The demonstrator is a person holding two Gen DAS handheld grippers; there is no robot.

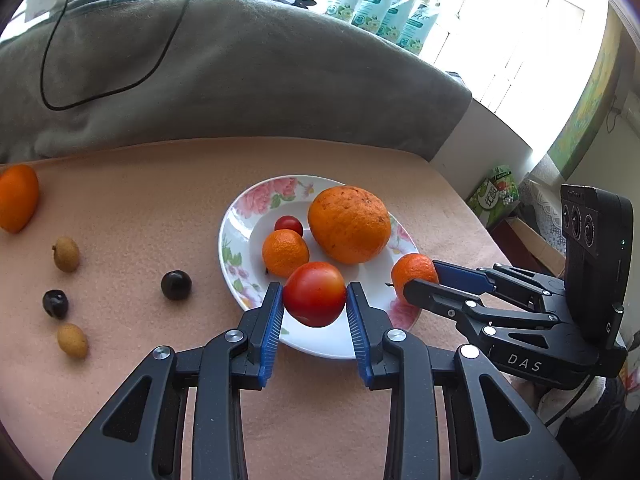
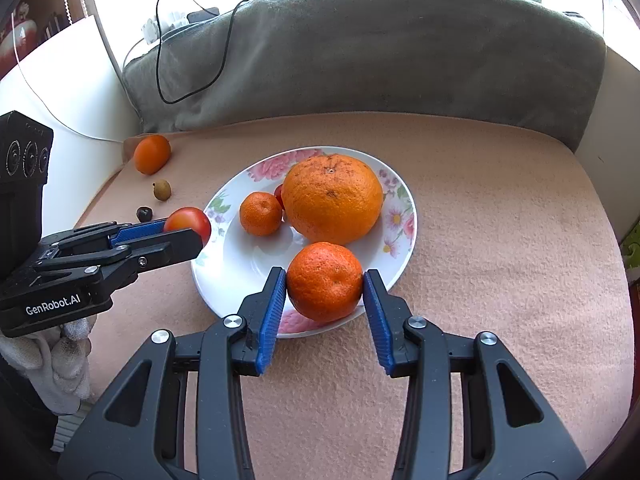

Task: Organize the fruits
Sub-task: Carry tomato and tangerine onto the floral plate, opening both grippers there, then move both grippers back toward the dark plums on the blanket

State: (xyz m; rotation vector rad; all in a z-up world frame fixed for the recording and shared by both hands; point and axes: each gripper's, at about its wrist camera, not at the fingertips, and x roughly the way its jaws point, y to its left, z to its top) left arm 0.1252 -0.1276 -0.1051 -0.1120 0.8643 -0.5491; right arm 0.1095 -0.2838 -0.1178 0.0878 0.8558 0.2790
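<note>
Tomato [image 1: 314, 294] clamped in left gripper [image 1: 314, 300], tangerine [image 2: 325, 281] in right gripper [image 2: 325, 284], both angled down over plate [image 2: 240, 276]

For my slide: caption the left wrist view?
Left gripper holds a tomato over the floral plate.

White letters "DAS" stand on the black body of the right gripper [image 1: 416, 280], "GenRobot.AI" is printed on the left gripper [image 2: 188, 232], and the green box [image 1: 494, 196] carries characters too small to read.
</note>
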